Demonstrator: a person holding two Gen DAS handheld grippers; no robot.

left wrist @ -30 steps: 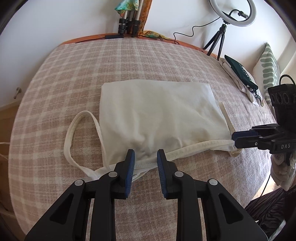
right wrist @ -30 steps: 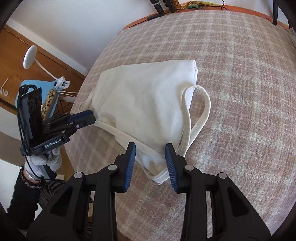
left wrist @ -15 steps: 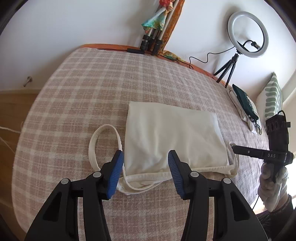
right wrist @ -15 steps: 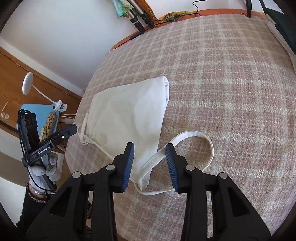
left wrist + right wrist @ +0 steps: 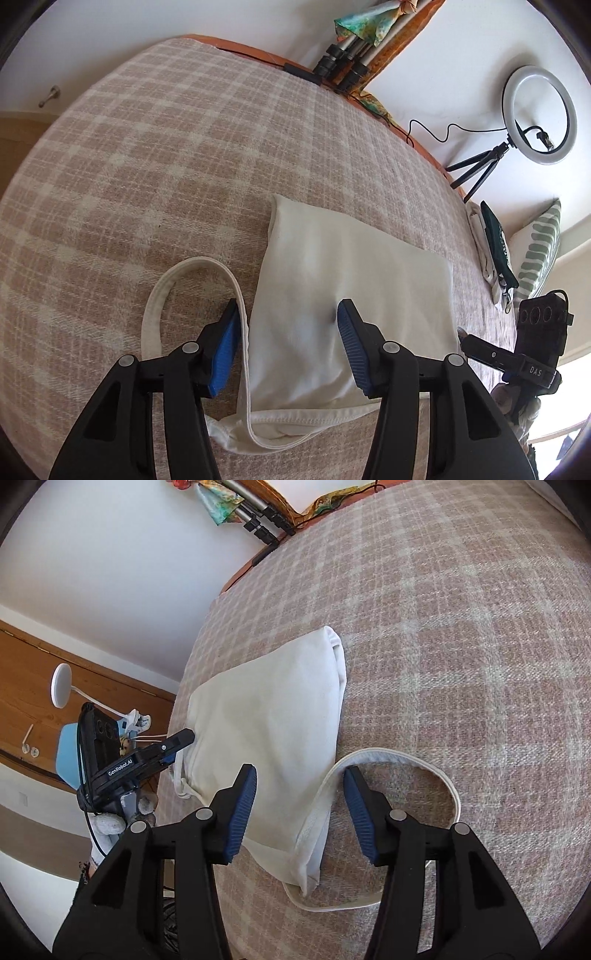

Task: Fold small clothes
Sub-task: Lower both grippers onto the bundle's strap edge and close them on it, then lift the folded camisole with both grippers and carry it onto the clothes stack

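A folded white strappy top (image 5: 351,295) lies flat on the pink plaid bed cover (image 5: 166,166); it also shows in the right wrist view (image 5: 273,716). One strap loop (image 5: 159,302) lies out to its left in the left wrist view, and a strap loop (image 5: 424,771) curls on the cover in the right wrist view. My left gripper (image 5: 288,343) is open and empty, jaws wide, just above the top's near left corner. My right gripper (image 5: 301,805) is open and empty above the opposite corner. Each gripper shows in the other's view, at the top's edge (image 5: 509,358) (image 5: 147,760).
A ring light on a tripod (image 5: 532,118) and tripod legs (image 5: 343,70) stand at the bed's far edge. A dark green item on white cloth (image 5: 495,243) and a striped pillow (image 5: 539,251) lie at the right. A wooden door and white lamp (image 5: 61,686) stand beyond the bedside.
Both grippers opened wider and let go of the top's corners, then lifted a little. The top now lies folded with its straps loose on the cover.
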